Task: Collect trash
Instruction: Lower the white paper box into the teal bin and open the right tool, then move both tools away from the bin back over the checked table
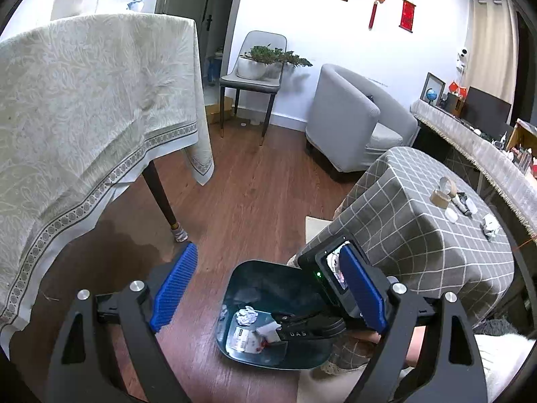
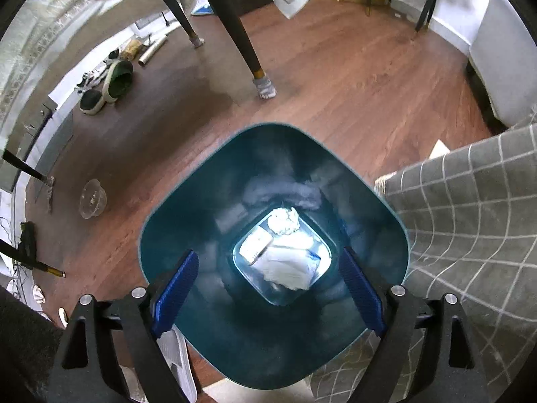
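We hold the right gripper (image 2: 268, 288) directly above the dark teal bin (image 2: 201, 201), pointing steeply down into it, and its blue pads (image 2: 176, 288) stand wide apart with nothing between them, so this gripper is released. At the bottom of the bin lies the trash: a crumpled white paper ball (image 2: 283, 221) at about 12 o'clock of the bin floor, a small flat packet (image 2: 256, 248) at about 9 o'clock, and a bigger white wrapper (image 2: 290, 270) toward 6 o'clock (these pieces touch or overlap each other). In the left wrist view our left gripper (image 1: 268, 292) is also released, its pads far apart and empty, and it looks from higher up toward the same bin (image 1: 255, 278), which stands on the wooden floor (image 1: 255, 184) just beside the small table with the grey checked cloth (image 1: 419, 235). On this table, at about 3 o'clock in the view, we still see a crumpled piece of paper (image 1: 490, 226), near a roll of tape (image 1: 444, 193) and some small white lids (image 1: 451, 215). The right gripper (image 1: 302, 330) appears in this view too, over the bin mouth. At 9 o'clock stands a large table with a pale patterned cloth (image 1: 84, 100), and at 1 o'clock a grey armchair (image 1: 352, 124).
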